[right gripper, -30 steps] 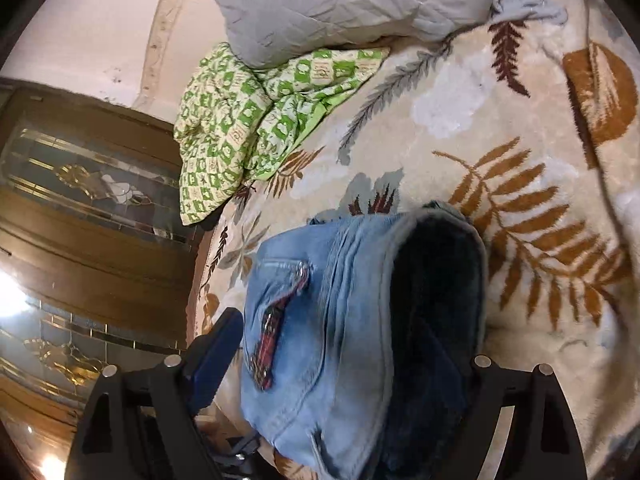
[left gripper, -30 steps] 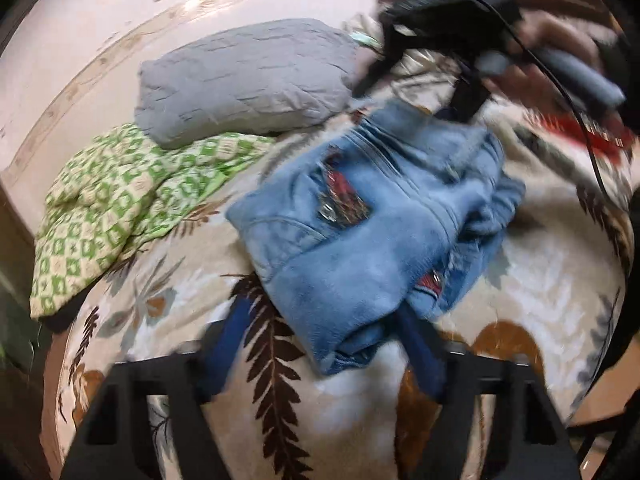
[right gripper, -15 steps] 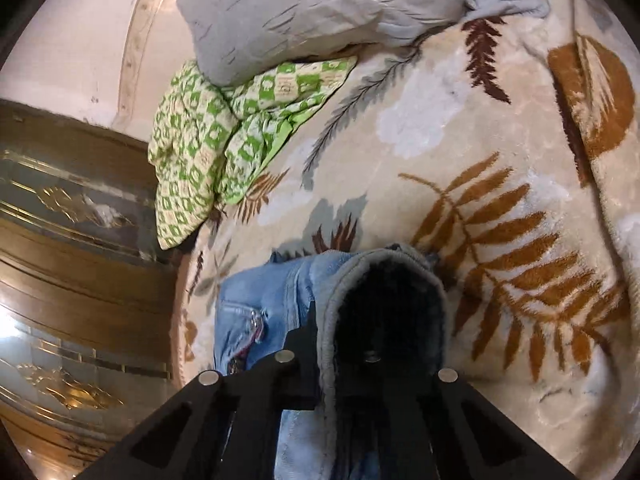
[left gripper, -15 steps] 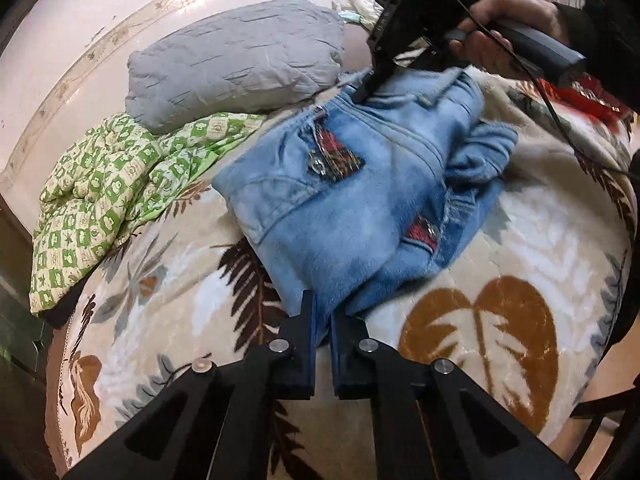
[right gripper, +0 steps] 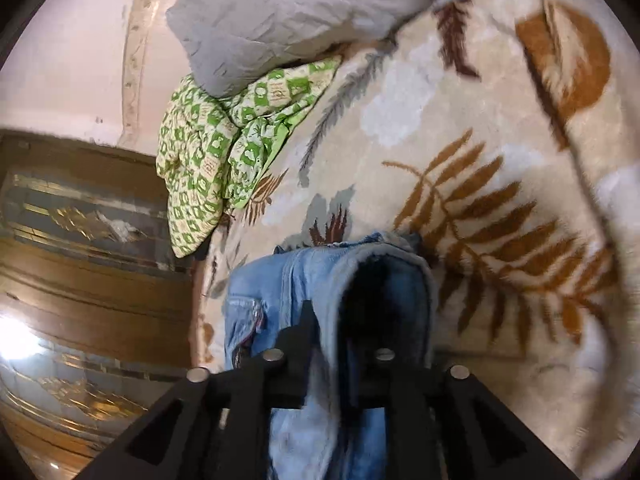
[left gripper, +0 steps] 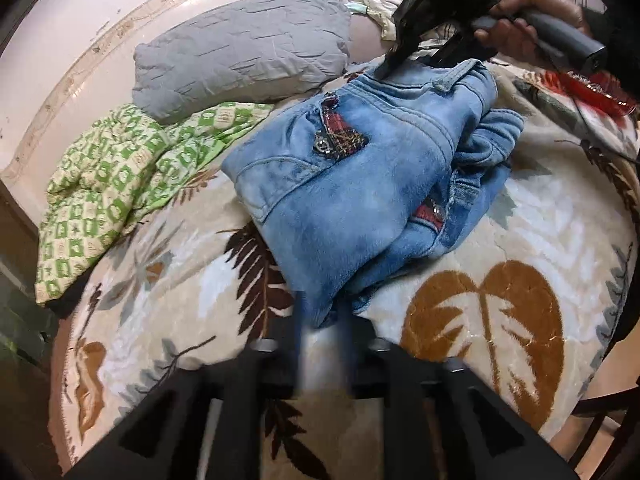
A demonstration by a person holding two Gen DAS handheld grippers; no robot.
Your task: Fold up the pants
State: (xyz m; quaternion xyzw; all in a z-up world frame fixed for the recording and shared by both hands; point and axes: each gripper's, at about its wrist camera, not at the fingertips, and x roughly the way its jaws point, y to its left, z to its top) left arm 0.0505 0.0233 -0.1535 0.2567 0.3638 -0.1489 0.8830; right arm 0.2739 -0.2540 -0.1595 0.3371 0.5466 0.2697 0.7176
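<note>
Light-blue denim pants (left gripper: pixel 372 184), fleecy/soft-looking, bunched in a rough heap at mid-bed on the blanket (left gripper: pixel 500 320). Waistband at far right, w/ belt loops; back pocket seam faces up on the left side. Red plaid trim patch w/ a metal buckle by the pocket, 2nd red patch lower right in the folds. Legs crumpled under + to the right of the top layer. Dark lining shows inside the waist opening in right wrist view (right gripper: pixel 384 300).

Left gripper (left gripper: pixel 324 332): fingers close together, pinching the near edge of the denim; tips motion-blurred. Right gripper (left gripper: pixel 420 56): at far right of the heap, fingers nearly together on the waistband, fabric clamped betw. them; person's hand (left gripper: pixel 516 20) on its handle.

Surface: cream plush blanket w/ brown fern + orange leaf print, grey-blue leaves too. Grey pillow (left gripper: pixel 244 52) at far left, touching the pants' far edge. Green/cream checked cloth (left gripper: pixel 120 184) left of pants, partly under pillow, draping off the bed's left edge. Red patterned fabric (left gripper: pixel 592 92) far right. Pale pink wall (left gripper: pixel 80 20) behind w/ a decorative border strip. Wood cabinet w/ gold-pattern glass (right gripper: pixel 80 280) at left in right wrist view.
</note>
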